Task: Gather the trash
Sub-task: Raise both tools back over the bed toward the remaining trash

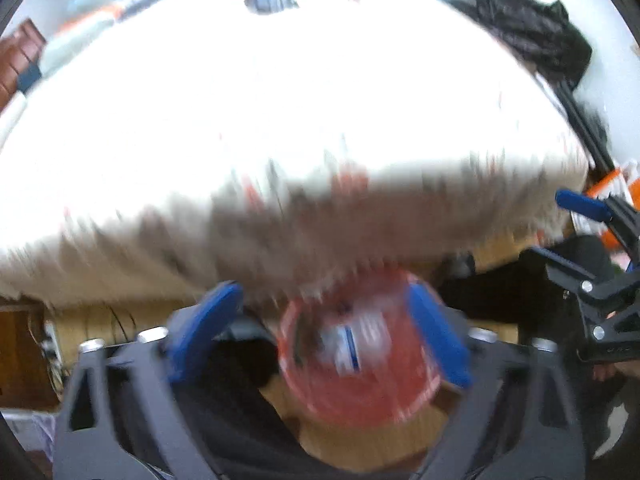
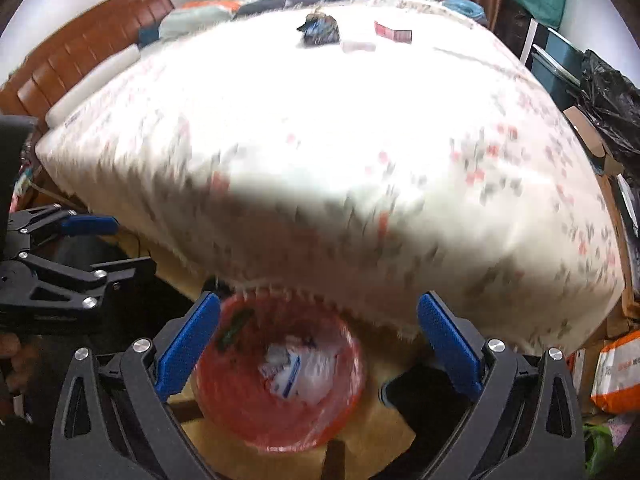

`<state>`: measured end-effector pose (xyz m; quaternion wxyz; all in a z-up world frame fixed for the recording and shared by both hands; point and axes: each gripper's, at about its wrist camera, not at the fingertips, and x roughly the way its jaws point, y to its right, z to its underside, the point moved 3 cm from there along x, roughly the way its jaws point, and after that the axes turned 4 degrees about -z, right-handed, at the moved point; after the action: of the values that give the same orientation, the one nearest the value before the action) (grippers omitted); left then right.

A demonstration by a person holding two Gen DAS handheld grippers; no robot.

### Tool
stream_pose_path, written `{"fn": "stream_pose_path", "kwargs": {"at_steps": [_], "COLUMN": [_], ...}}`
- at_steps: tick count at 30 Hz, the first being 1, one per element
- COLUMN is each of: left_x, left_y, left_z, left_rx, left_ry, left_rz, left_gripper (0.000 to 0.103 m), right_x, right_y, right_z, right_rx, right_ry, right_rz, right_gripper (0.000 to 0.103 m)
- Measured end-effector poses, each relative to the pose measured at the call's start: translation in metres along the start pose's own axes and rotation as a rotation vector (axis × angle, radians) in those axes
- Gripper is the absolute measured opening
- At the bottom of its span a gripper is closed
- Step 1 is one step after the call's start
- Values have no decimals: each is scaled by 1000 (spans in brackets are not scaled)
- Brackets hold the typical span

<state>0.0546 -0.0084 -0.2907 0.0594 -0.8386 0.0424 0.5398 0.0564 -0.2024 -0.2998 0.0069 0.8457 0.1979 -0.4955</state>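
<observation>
A red bin (image 2: 280,376) stands on the wooden floor below the edge of the bed, with white and blue wrappers (image 2: 292,368) inside it. My right gripper (image 2: 320,344) hangs above the bin, its blue pads wide apart and nothing between them. My left gripper (image 1: 320,332) is also open over the same red bin (image 1: 360,360), the view blurred; the wrapper (image 1: 352,344) lies down in the bin, not held. On the far side of the bed lie a dark crumpled wrapper (image 2: 320,30), a white piece (image 2: 358,45) and a red pack (image 2: 394,32).
The bed with a white flowered cover (image 2: 320,160) fills both views; a brown headboard (image 2: 80,56) is at the left. Black bags (image 2: 608,92), boxes and an orange-white packet (image 2: 616,372) crowd the right side. The left gripper (image 2: 60,256) shows at the right wrist view's left edge.
</observation>
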Motion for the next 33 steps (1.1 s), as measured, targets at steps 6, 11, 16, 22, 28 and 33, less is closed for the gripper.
{"fn": "stream_pose_path", "kwargs": {"at_steps": [6,11,16,22,28,33], "left_x": [-13,-4,21,67,105,132], "left_y": [-22,-40,-54,-66,-81,-89], "left_z": [-71,-133,-191,-258,-293,-305], "left_rx": [-21,-19,-20,-39,-76,-87], "left_ry": [113,164,199,224,220,206], "left_rz": [-34,-70,-80,-89,-88,-93], "left_gripper": [97,97,97,97,97,97], "right_x": [-2,9,35,82,144,190], "right_y": [17,26,36,52,67,71], "right_z": [-68,-125,-181,-247,-303,-333], "right_rx": [-16,-37,-52,-60,-53,-45], "right_ry": [76,128,160,184,168,149], "right_rz": [41,66,80,109,107,87], "right_gripper": [98,98,98,98,98,98]}}
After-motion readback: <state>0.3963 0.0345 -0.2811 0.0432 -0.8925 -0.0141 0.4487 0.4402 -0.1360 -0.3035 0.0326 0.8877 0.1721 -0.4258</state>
